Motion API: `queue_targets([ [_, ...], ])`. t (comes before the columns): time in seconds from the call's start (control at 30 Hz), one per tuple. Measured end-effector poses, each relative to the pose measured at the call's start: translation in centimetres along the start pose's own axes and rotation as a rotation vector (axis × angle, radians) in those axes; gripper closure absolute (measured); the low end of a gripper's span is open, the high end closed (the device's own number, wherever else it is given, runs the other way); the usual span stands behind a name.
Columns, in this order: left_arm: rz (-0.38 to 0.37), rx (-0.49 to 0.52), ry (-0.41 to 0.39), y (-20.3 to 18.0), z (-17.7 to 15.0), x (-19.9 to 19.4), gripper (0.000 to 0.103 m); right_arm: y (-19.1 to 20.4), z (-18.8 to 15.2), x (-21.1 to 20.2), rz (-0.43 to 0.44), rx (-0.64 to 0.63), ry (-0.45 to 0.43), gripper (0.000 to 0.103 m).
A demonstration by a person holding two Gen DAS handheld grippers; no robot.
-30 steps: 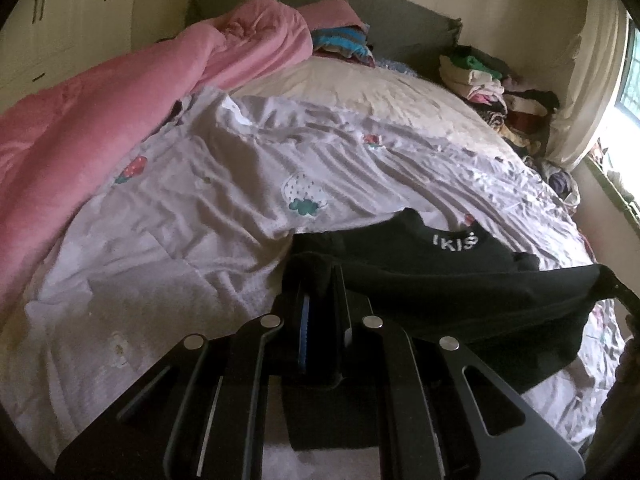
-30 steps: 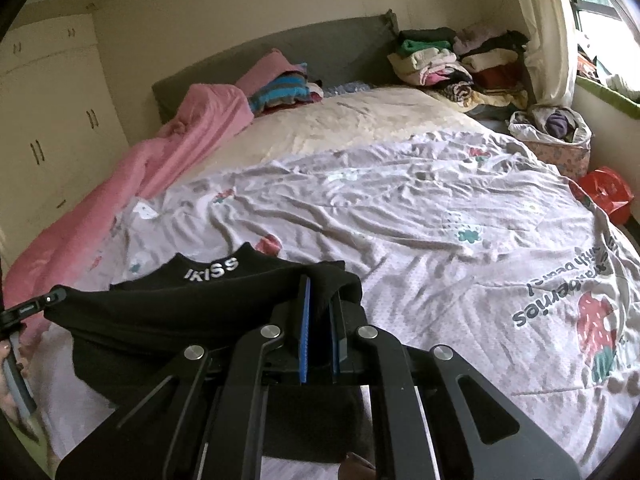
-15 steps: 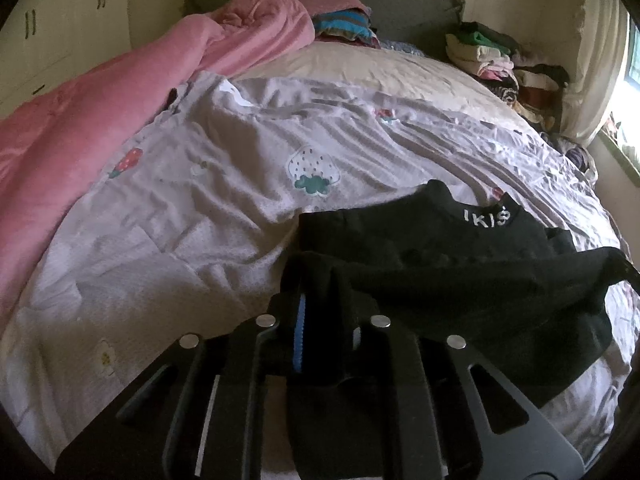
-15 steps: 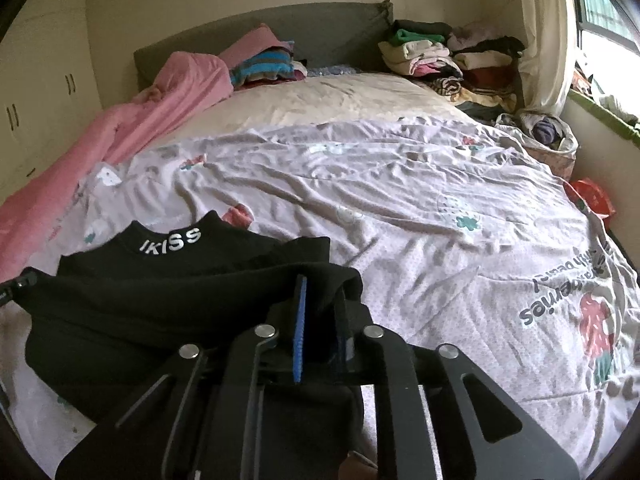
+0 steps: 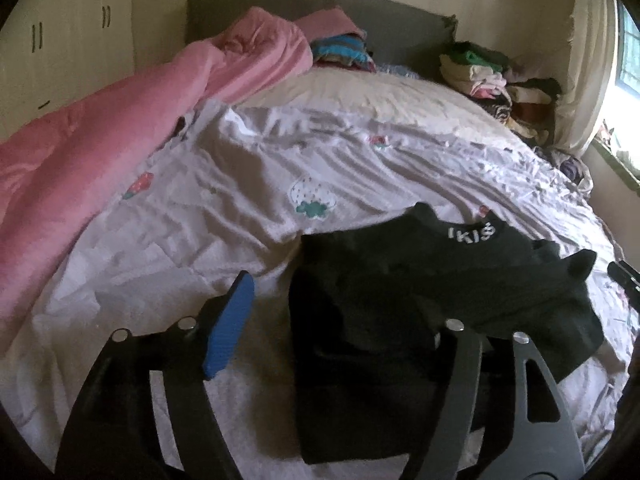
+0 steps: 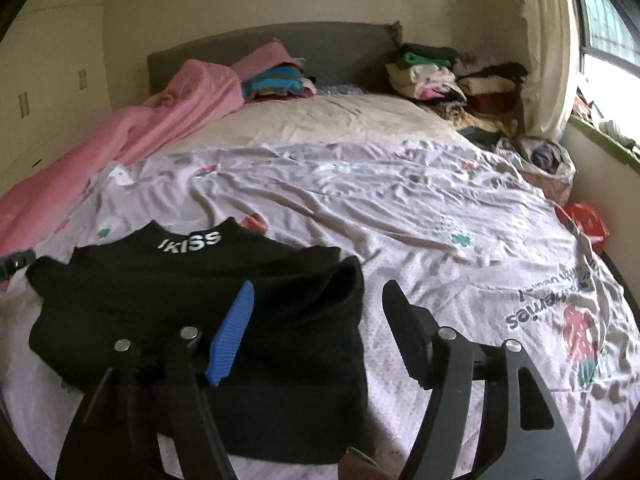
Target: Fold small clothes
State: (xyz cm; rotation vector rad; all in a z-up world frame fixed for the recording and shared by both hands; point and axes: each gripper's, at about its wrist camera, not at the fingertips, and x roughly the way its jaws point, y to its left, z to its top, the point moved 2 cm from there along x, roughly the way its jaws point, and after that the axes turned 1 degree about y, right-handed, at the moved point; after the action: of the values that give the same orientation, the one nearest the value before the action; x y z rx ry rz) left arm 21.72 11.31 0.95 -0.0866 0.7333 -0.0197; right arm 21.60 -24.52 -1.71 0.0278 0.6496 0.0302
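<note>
Both sets of jaws have sprung wide since half a second ago, when each was pinched on a black fold, and the cloth has dropped free! Look at the left gripper (image 5: pixel 340 320): jaws spread, blue pad out at 9 o'clock, the other finger hidden against dark fabric. Over on the right gripper (image 6: pixel 320 320) it's the same story, jaws spread, holding nothing. Between and beneath them the small black knit top with the white-lettered collar (image 6: pixel 192 304) now lies on the pale lilac strawberry-print bed sheet (image 6: pixel 440 216), its near half doubled up over the body, collar band pointing to 12 o'clock toward the headboard. That looks like one fold laid down, with more to come. How will it handle? Light, soft and floppy by the look of it, no stiffness at all, so it should sag from any single pinch and drag on the rumpled sheet rather than slide. Best bet for the next hold, I'd say, is the doubled edges at 3 and 9 o'clock of the garment, pinching both layers together so the fold doesn't peel open. Up at 10 o'clock the rumpled pink quilt (image 5: pixel 120 140) sits well apart, no trouble there.
</note>
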Motion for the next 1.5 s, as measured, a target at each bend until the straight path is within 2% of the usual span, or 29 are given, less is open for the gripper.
queue_targets([
  [0.03, -0.002, 0.004, -0.011, -0.2, 0.0, -0.5, 0.034, 0.3, -0.1, -0.3, 0.004, -0.012, -0.005, 0.035],
  [0.2, -0.033, 0.037, -0.044, -1.4, -0.5, -2.4, 0.034, 1.7, -0.8, -1.5, 0.046, -0.062, -0.006, 0.036],
  [0.27, -0.049, 0.047, -0.035, -1.9, -1.0, -2.8, 0.038, 2.2, -1.3, -1.6, 0.065, -0.077, 0.014, 0.047],
  [0.33, -0.074, 0.05, -0.01, -2.5, -1.7, -2.7, 0.07, 2.7, -1.8, -1.4, 0.089, -0.095, 0.042, 0.07],
  [0.37, -0.09, 0.056, 0.008, -2.8, -2.1, -2.4, 0.083, 3.0, -2.1, -1.3, 0.101, -0.099, 0.059, 0.075],
  [0.4, -0.103, 0.067, 0.031, -3.2, -2.6, -2.1, 0.088, 3.2, -2.4, -1.2, 0.11, -0.1, 0.071, 0.082],
  [0.43, -0.118, 0.087, 0.067, -3.8, -3.3, -1.5, 0.094, 3.4, -2.7, -1.1, 0.12, -0.104, 0.086, 0.083],
  [0.47, -0.132, 0.101, 0.096, -4.2, -4.0, -0.9, 0.095, 3.7, -3.1, -0.8, 0.127, -0.113, 0.1, 0.083],
  [0.6, -0.093, 0.158, 0.155, -5.4, -5.6, 1.1, 0.095, 4.3, -4.1, 0.3, 0.119, -0.134, 0.139, 0.084],
  [0.83, -0.023, 0.128, 0.148, -4.1, -4.9, 2.9, 0.095, 4.0, -4.6, 4.9, 0.083, -0.129, 0.22, 0.084],
  [1.03, 0.018, 0.109, 0.142, -3.3, -3.1, 5.2, 0.094, 3.8, -2.8, 8.2, 0.085, -0.097, 0.222, 0.084],
  [1.13, 0.034, 0.095, 0.134, -2.9, -2.0, 6.4, 0.088, 3.8, -1.4, 9.5, 0.081, -0.083, 0.215, 0.084],
  [1.2, 0.041, 0.07, 0.132, -2.4, -1.3, 7.2, 0.087, 3.8, -0.7, 10.2, 0.078, -0.074, 0.212, 0.085],
  [1.27, 0.042, 0.041, 0.127, -1.9, -0.5, 7.6, 0.087, 3.6, 0.2, 11.1, 0.07, -0.057, 0.206, 0.085],
  [1.5, -0.062, -0.107, 0.049, 0.5, 2.8, 6.7, 0.087, 1.9, 3.1, 12.8, 0.032, 0.002, 0.168, 0.085],
])
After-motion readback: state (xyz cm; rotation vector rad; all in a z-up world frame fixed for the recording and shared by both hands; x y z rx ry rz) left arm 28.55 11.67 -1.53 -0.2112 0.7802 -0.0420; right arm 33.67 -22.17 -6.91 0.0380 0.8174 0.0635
